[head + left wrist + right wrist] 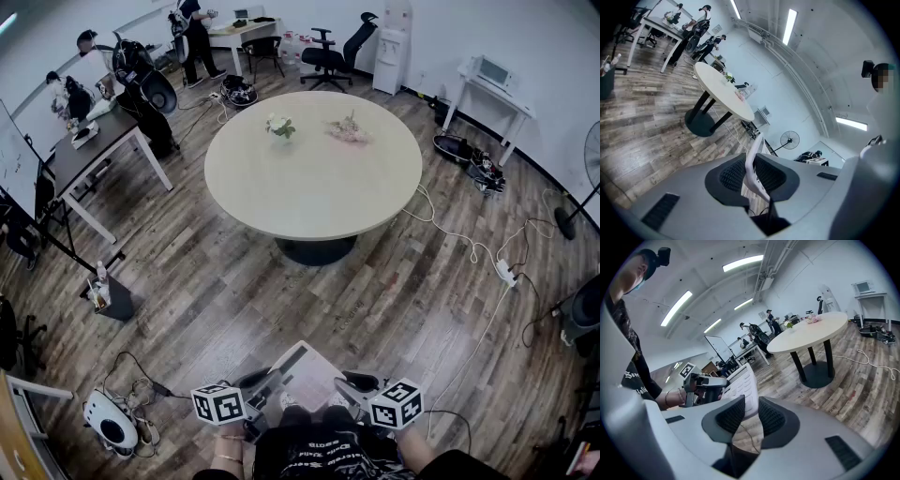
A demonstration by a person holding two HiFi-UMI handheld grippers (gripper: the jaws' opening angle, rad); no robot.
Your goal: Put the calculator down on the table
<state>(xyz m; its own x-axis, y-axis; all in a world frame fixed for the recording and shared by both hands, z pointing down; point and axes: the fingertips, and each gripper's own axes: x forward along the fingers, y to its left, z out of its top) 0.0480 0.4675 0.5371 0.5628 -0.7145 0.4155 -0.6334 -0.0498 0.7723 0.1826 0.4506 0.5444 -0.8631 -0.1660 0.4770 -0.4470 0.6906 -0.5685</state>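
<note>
The white calculator [302,373] hangs in the air low in the head view, held from both sides above the wood floor. My left gripper [266,386] is shut on its left edge; in the left gripper view that edge [753,159] shows as a thin white strip pinched between the dark pads of the left gripper [751,169]. My right gripper [352,382] is shut on the calculator's right side. In the right gripper view the keypad face [741,386] runs out from the right gripper [751,411] towards the left gripper [704,386]. The round beige table [300,197] stands well ahead.
Two small flower arrangements [279,126] sit on the round table's far part. Cables and a power strip [505,272] trail over the floor at right. A white device [110,422] lies at bottom left. Desks, office chairs [328,52] and people stand at the back.
</note>
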